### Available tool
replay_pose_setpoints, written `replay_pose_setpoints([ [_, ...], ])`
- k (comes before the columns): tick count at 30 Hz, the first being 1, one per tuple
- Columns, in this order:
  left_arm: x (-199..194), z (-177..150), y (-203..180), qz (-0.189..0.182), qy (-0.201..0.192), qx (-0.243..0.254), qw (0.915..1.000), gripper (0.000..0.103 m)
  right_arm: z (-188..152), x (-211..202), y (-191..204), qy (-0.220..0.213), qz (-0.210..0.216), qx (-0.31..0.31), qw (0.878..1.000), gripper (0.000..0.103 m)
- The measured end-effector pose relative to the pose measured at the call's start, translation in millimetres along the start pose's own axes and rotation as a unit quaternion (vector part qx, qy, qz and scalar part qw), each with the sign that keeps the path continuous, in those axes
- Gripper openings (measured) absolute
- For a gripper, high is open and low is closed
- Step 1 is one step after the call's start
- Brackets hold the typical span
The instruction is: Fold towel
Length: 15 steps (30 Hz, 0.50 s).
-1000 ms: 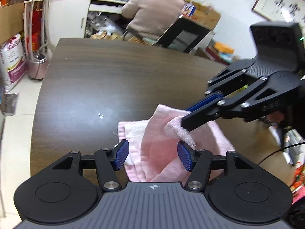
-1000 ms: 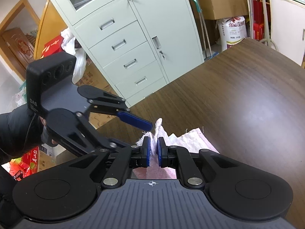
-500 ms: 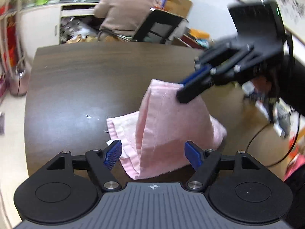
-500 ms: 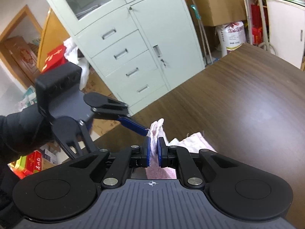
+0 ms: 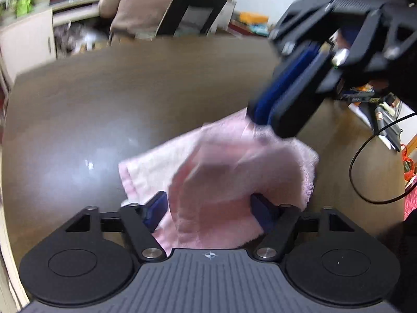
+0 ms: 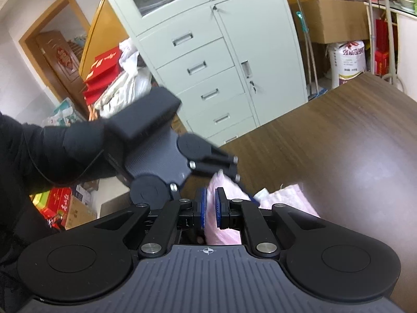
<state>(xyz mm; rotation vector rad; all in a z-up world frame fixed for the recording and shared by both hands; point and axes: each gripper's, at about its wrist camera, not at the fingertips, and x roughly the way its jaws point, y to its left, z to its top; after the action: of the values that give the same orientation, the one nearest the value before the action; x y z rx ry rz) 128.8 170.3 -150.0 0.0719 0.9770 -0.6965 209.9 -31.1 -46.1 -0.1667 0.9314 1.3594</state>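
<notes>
Left wrist view: the left gripper points down at the dark wooden table, its jaws closing with a hanging fold of the pink towel between them; the cloth fills the gap, yet the blur leaves it unclear whether the blue pads press on it. Up and to the right of the towel, the right gripper holds a raised corner of the cloth, its blue pads closed tight on the pink fabric, so the towel is lifted there while its paler lower layer lies flat on the table to the left. In the right wrist view the right gripper shows the same pinch, pink cloth squeezed between its narrow pads, and the left gripper sits just beyond the towel, carried by a black sleeve. Beyond the towel, past the table's far edge, a person in a tan top sits with their back turned, beside a black chair. Off the table edge, a pale green cabinet has closed drawers and a glass-fronted upper section with papers behind the pane. To its right stand a cardboard box, its contents hidden, and a white printed sack.
</notes>
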Motion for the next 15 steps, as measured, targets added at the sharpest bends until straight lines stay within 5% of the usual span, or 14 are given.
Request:
replay_pose_setpoints([
  [4,-5,-4,2,0.016,0.006,-0.037,0.9992,0.026,4,6,-5,0.005,-0.025,0.003,1.0,0.009],
  [10,-23,-8,-7,0.044,-0.021,-0.063,0.9968,0.024,-2,25,-14,0.035,-0.075,0.003,0.997,0.011],
  [15,-22,-9,-11,0.071,-0.014,-0.059,0.9956,0.024,-32,16,-26,0.072,-0.156,0.011,0.985,0.028],
])
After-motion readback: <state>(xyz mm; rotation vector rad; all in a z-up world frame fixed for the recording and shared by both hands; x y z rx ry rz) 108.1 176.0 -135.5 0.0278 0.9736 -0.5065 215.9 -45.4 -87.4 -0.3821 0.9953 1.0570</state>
